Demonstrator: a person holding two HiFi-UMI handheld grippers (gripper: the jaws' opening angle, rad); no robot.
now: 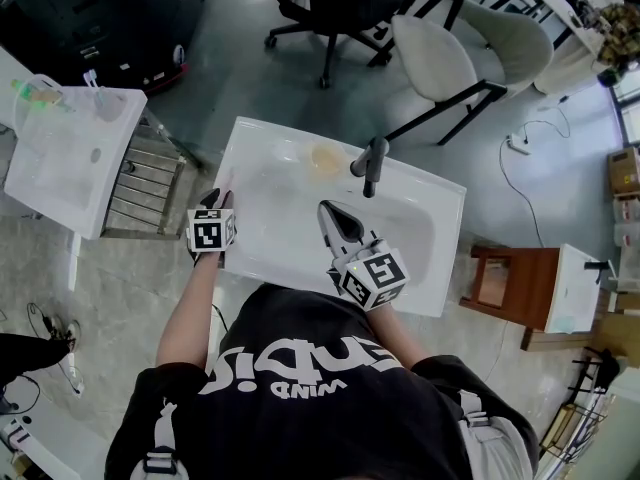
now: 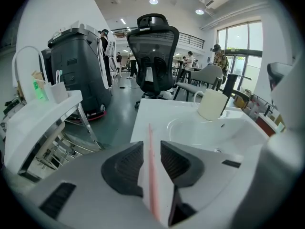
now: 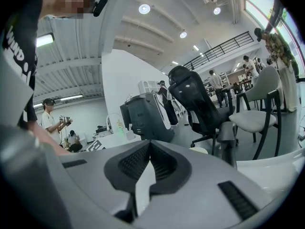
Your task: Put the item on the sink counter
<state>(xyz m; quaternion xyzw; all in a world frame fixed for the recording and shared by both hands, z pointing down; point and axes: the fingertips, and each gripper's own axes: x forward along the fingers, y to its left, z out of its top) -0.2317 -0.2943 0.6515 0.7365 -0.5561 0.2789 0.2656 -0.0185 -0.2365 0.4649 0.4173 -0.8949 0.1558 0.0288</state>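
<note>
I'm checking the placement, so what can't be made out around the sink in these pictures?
- Head view: the thin pink item is hidden under the left gripper.
- Left gripper view: its near end is cut off by the tongs' body; whether it touches the sink counter is unclear.
- Cream cup: contents hidden side-on, too small in the head view.

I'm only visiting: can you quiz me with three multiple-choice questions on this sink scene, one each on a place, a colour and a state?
1. Where does the cream cup stand? A in the basin; B on the counter beside the faucet; C on the floor.
2. The thin stick between the left gripper's jaws is: A pink; B green; C blue.
3. The right gripper's jaws are: A wide apart; B together; C round a cup.
Answers: B, it stands by the faucet; A, the left gripper view shows pink; B, their tips meet.
</note>
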